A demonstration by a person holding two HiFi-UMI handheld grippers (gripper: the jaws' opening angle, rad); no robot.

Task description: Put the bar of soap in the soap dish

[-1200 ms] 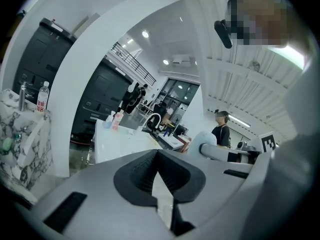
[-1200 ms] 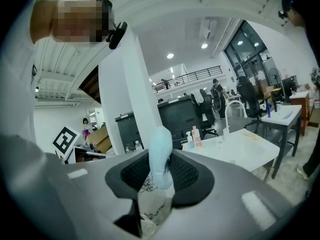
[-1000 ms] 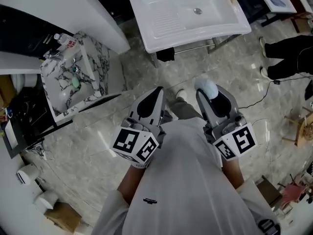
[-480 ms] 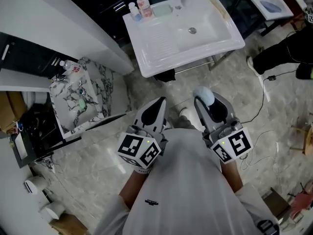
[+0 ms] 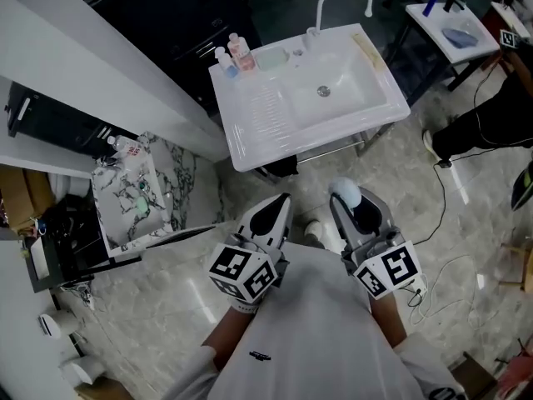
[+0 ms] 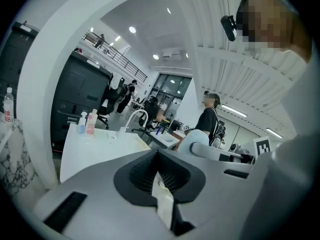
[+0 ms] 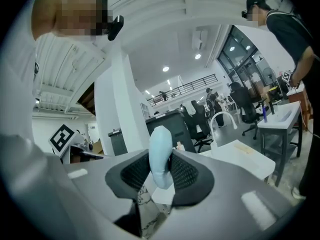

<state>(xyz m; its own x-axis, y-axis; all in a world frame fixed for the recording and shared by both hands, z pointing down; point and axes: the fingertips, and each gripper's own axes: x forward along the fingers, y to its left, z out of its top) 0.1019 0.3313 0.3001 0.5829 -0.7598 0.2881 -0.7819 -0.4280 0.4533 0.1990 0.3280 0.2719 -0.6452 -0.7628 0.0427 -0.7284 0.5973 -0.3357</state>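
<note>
- Gripping soap (image 5: 346,193) in right tongs (image 7: 161,160), near, well short of sink (image 5: 250,136), with left tongs (image 6: 156,156) closed, empty.
- Hold firm, carry far-left to dish (image 5: 272,56), lower flat.

This is a large open-plan office used as a test lab. Office chairs (image 7: 202,120) and a mezzanine railing (image 7: 186,88) stand behind a freestanding white sink (image 5: 268,117). Cables (image 5: 442,192) trail across the tiled floor (image 5: 166,307).

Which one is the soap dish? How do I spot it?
Look at the white sink. On its back edge, between two small bottles and the curved white tap, lies the soap dish. It is the only flat, pale green tray; the bottles stand upright.
</note>
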